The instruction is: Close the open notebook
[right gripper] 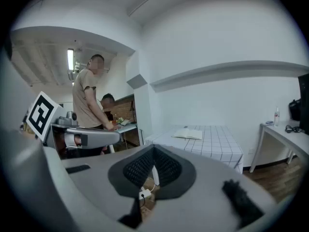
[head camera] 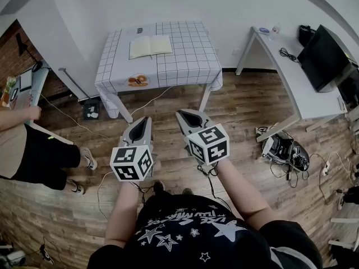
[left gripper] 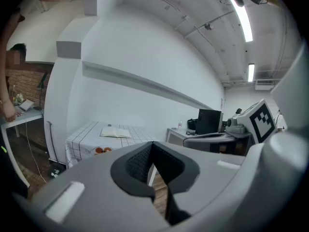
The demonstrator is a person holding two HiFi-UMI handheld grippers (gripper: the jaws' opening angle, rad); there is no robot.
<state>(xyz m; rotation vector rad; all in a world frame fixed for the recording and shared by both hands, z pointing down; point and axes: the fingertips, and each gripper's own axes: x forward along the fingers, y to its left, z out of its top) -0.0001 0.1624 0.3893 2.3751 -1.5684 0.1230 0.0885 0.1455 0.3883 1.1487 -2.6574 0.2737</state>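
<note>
Notebook: lies open and flat, pages up, on the bench top toward its 11 o'clock corner; touched by neither claw.
Bench: draped in a white checked cloth, stands against the wall at 12 o'clock of the head view.
Left claw: closed tip to tip with nothing between the pads; hangs over the wooden floor, well apart from the bench, pointing toward 12 o'clock.
Right claw: closed as well, empty; sits just beside the left claw at its 3 o'clock, tips leaning toward 11 o'clock.
Left gripper view: shows the left claw shut, with the notebook far off at 10 o'clock above the tips.
Right gripper view: shows the right claw shut, with the notebook far off at 1 o'clock above the tips.
Plate: carries something orange; rests near the bench's front edge, at 7 o'clock from the notebook and apart from it.
Monitor: dark, stands on a white side bench at 2 o'clock of the head view.
Person: stands partly in frame at 9 o'clock of the head view, well apart from the bench.
</note>
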